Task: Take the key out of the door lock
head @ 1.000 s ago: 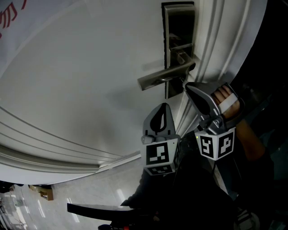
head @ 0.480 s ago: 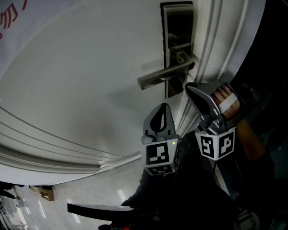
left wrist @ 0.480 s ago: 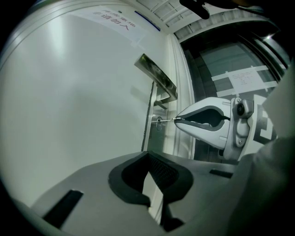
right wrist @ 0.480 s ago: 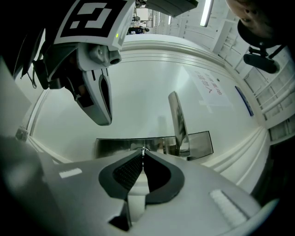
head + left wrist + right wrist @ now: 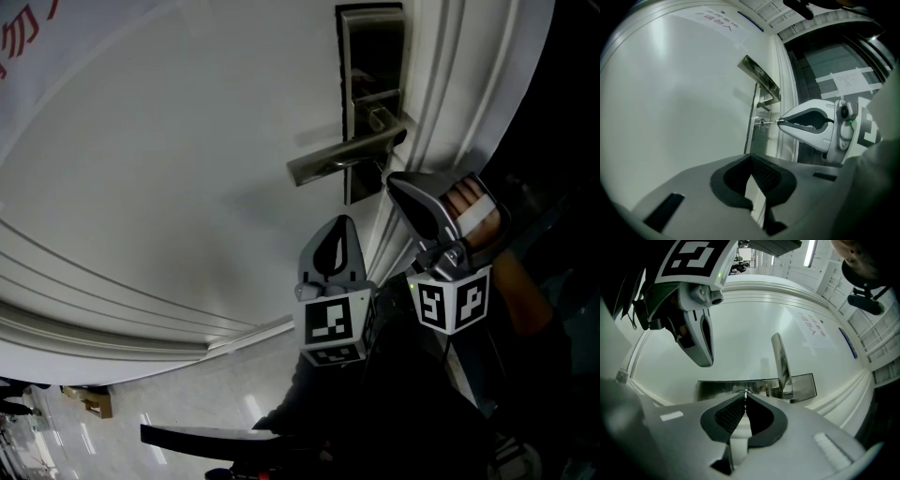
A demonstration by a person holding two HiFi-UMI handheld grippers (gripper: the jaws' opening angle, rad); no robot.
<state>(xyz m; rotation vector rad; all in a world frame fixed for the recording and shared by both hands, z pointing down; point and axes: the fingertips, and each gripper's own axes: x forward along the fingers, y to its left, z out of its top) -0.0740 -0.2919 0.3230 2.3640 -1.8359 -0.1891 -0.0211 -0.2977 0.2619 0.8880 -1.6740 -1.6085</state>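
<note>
My right gripper [image 5: 746,393] pinches the key [image 5: 771,123] at the lock [image 5: 761,125], lined up to pull straight out; the left gripper [image 5: 750,158] hangs nearer, closed on nothing.

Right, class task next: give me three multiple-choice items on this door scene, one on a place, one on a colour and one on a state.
1. Where is the key?
A. In the lock, below the lever handle
B. Lying on top of the handle
C. In the lock, above the handle

2. What colour is the door?
A. Brown
B. White
C. Red

3. How do the jaws of the left gripper stand?
A. Clamped on the handle
B. Wide apart around the key
C. Together, holding nothing

Answers:
1 A: the left gripper view shows the key sticking out of the keyhole under the handle, pinched by the right gripper.
2 B: the door panel is plain white in every view.
3 C: its own view shows the tips meeting with nothing between them, away from the lock.
</note>
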